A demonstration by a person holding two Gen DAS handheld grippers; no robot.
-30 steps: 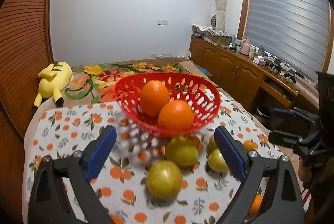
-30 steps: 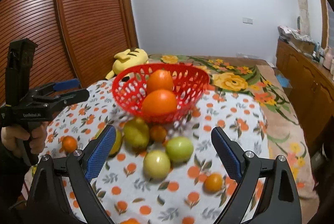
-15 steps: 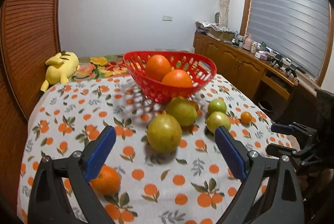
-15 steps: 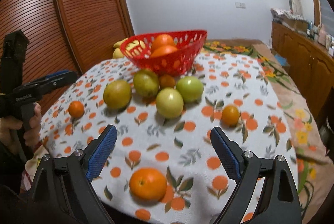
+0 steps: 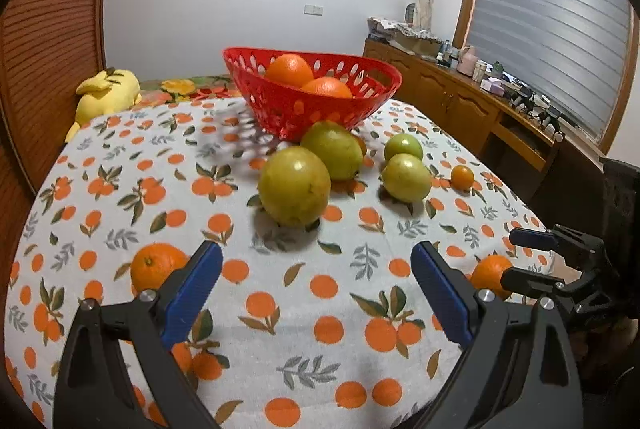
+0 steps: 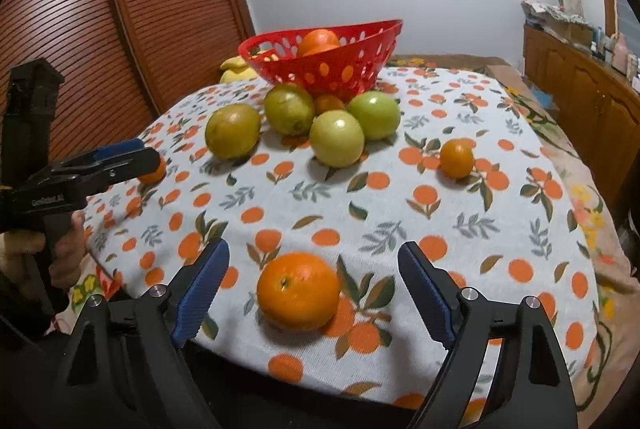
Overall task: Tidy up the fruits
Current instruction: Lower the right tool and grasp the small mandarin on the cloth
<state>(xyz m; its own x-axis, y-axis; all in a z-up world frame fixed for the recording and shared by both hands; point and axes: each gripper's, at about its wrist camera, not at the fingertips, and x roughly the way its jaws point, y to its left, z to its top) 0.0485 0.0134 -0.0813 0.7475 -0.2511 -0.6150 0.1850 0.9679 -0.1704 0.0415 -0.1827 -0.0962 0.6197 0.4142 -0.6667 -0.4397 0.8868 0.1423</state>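
Observation:
A red basket with two oranges stands at the far side of the table; it also shows in the right wrist view. In front of it lie several green-yellow fruits. My left gripper is open and empty, low over the cloth, with an orange beside its left finger. My right gripper is open, with an orange on the cloth between its fingers, not touched. A small orange lies to the right.
A yellow plush toy lies behind the table at the left. The table has an orange-print cloth and a rounded front edge. Wooden cabinets line the right wall; a slatted wooden wall is at the left.
Both grippers have dropped lower and pulled back toward the near table edge. The front oranges have come into view by the fingers. Both stay open.

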